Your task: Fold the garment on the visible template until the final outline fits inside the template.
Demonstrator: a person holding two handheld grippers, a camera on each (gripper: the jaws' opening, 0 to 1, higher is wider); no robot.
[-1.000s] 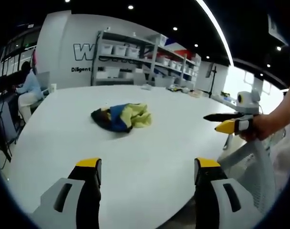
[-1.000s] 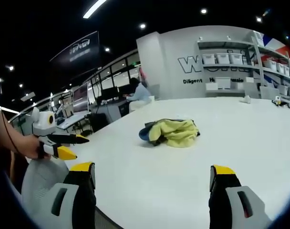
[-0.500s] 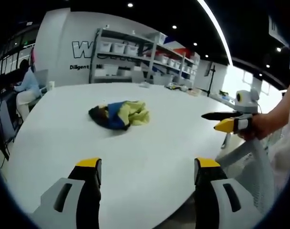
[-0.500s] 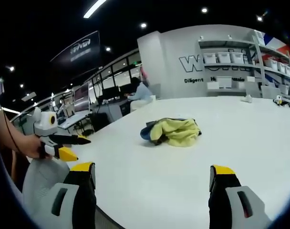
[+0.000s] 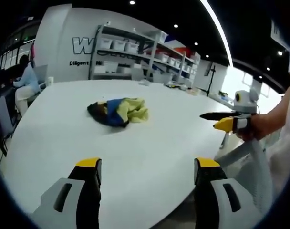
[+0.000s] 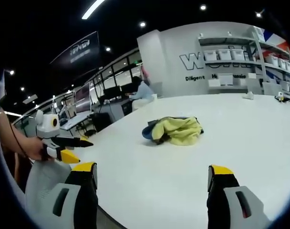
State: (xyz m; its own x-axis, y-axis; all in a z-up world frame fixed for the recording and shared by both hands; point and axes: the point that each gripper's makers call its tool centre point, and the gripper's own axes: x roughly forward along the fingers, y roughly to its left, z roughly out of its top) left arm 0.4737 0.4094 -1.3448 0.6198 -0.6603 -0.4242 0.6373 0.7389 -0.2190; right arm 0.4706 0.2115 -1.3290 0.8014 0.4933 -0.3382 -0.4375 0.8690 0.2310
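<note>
Comparing with a second ago, barely anything changes: both views drift a little, and the garment (image 5: 117, 111) sits as a crumpled yellow-and-blue heap, soft and lumpy, well ahead of the left tool (image 5: 147, 171) on the smooth white counter (image 5: 150, 143). Right tool (image 6: 152, 176) same deal, jaws apart, nothing held. No template visible, folding not started.

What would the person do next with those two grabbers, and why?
Probably reach both forward to the garment. It lies crumpled in a heap on the white table, well beyond the left gripper and right gripper. Both are open and hold nothing, so it must be grasped and spread before folding.
</note>
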